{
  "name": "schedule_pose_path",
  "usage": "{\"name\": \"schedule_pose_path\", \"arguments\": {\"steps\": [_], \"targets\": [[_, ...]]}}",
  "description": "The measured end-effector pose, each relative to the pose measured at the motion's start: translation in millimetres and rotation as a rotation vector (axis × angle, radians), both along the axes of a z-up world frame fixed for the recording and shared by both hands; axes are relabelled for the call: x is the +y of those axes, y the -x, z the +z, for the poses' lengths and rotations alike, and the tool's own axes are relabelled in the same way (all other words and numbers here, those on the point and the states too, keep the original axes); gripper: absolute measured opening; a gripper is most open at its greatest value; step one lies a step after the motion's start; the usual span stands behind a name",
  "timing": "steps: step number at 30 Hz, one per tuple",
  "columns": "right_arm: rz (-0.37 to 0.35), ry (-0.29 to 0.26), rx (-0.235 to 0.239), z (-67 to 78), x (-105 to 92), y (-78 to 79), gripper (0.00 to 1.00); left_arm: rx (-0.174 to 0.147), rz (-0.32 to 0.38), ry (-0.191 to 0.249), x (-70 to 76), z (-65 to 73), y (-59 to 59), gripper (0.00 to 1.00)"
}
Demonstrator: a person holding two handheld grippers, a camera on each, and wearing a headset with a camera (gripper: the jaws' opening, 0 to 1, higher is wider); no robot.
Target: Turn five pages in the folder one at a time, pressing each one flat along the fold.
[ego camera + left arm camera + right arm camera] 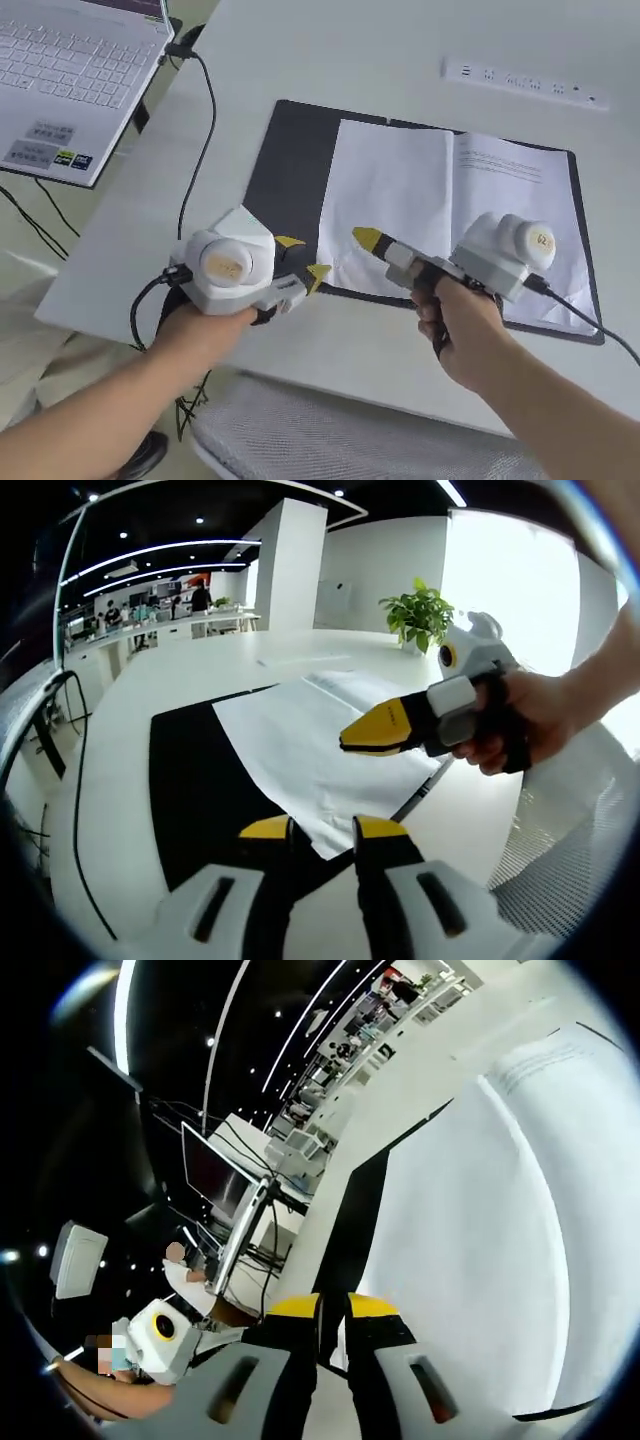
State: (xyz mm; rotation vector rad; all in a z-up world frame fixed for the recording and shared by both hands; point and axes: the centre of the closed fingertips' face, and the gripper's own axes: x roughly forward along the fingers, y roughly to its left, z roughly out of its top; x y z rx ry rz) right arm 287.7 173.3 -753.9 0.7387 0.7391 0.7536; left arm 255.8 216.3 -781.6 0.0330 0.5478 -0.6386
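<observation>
1. White bench (400, 40) surface carries the work. Its near edge lies just in front of both hands.
2. Left gripper (304, 257) sits at the near edge, just off the near-left corner of the folder (285, 170). Its jaws stand spread and hold nothing. Judgement: it is parked off the paper so a sheet can swing over freely.
3. Right gripper (366, 238) points leftward, low over the near edge of the left page (390, 190). Its jaws are pressed together, with nothing seen between them. Contact with the paper cannot be determined. Judgement: a closed tip suits rubbing a sheet flat.
4. Folder position: open and flat at mid-bench. Black cover is exposed on the left side. White sheets lie on either side of the fold (452, 200), with the right page (510, 190) resting level.
5. Laptop (70, 70) occupies the far-left corner, and a cable (205, 110) runs down the left side. Power strip (525, 82) lies near the far edge. All stand well apart from the folder, leaving the page arc unobstructed.
</observation>
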Motion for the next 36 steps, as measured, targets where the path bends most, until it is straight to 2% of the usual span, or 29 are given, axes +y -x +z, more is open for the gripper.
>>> {"name": "schedule_pose_path", "arguments": {"steps": [4,7,9,14,16,22,24,26,27,29,30,32,36], "targets": [[-0.024,0.016,-0.027,9.4,-20.5,-7.8,0.08,0.012,-0.026,-0.005,-14.3,-7.0,-4.9,0.22],[-0.046,0.024,-0.048,16.0,-35.5,-14.6,0.08,0.024,-0.028,-0.017,-16.1,-14.2,-9.6,0.20],[-0.059,0.038,-0.052,18.7,-45.3,-19.4,0.08,0.031,-0.025,-0.008,-17.8,-16.8,-9.7,0.20],[-0.073,0.033,-0.082,30.5,-59.8,-29.2,0.08,0.054,-0.015,-0.035,-16.6,-26.5,-2.9,0.19],[-0.063,0.033,-0.104,36.0,-62.3,-33.4,0.09,0.031,-0.002,-0.034,-14.4,-25.1,-2.5,0.16],[-0.020,0.058,-0.165,45.6,-66.2,-53.2,0.09,0.022,0.038,-0.036,-8.5,-25.5,-7.4,0.07],[-0.006,0.083,-0.186,46.1,-68.9,-63.5,0.09,0.012,0.039,-0.044,-7.0,-25.8,-8.1,0.04],[-0.010,0.077,-0.184,46.4,-71.7,-73.4,0.08,0.008,0.044,-0.042,-6.1,-25.9,-8.4,0.03],[-0.016,0.084,-0.198,46.6,-74.4,-81.7,0.07,0.002,0.047,-0.042,-5.1,-26.0,-8.8,0.02],[-0.038,0.081,-0.193,43.6,-80.1,-96.6,0.07,-0.006,0.051,-0.044,-4.9,-26.2,-9.1,0.01],[-0.048,0.072,-0.187,40.5,-82.9,-104.4,0.06,-0.012,0.046,-0.052,-4.9,-26.3,-9.2,0.01],[-0.067,0.088,-0.177,32.6,-88.5,-114.8,0.04,-0.010,0.049,-0.050,-4.4,-26.9,-9.8,0.01],[-0.050,0.101,-0.150,16.4,-89.1,-125.7,0.00,-0.016,0.045,-0.065,-4.3,-27.5,-10.5,0.01]]}}
